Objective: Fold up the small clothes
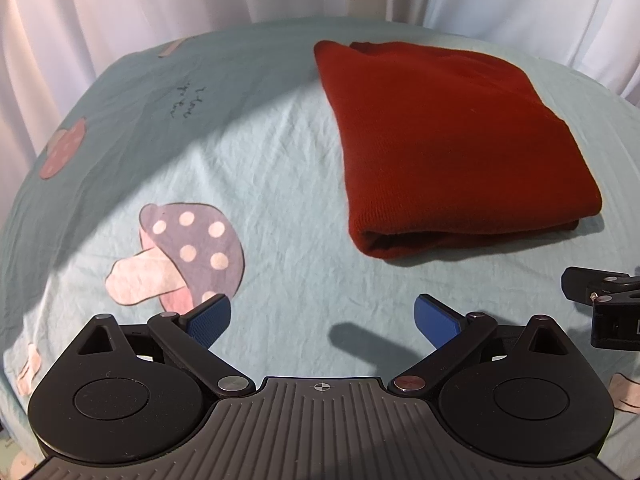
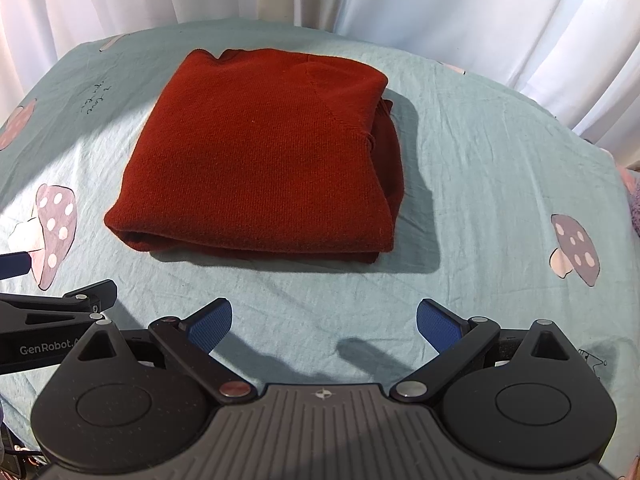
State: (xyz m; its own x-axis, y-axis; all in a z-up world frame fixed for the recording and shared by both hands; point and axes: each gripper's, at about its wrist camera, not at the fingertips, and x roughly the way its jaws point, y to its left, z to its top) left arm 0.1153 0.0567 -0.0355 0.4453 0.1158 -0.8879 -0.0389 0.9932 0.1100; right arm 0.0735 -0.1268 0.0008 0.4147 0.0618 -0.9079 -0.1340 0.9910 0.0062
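A dark red knit garment [image 1: 448,140] lies folded into a thick rectangle on the light blue sheet [image 1: 260,152]. In the right wrist view the garment [image 2: 260,156] sits straight ahead, with loose layers showing at its right edge. My left gripper [image 1: 322,322] is open and empty, hovering over the sheet in front and to the left of the garment. My right gripper [image 2: 324,324] is open and empty, just in front of the garment's near fold. Part of the right gripper shows at the left wrist view's right edge [image 1: 604,304], and part of the left gripper at the right wrist view's left edge [image 2: 52,312].
The sheet has printed mushrooms [image 1: 180,252] [image 2: 574,248] and some handwriting [image 1: 188,102]. White curtains [image 1: 120,12] [image 2: 480,8] hang behind the surface's far edge.
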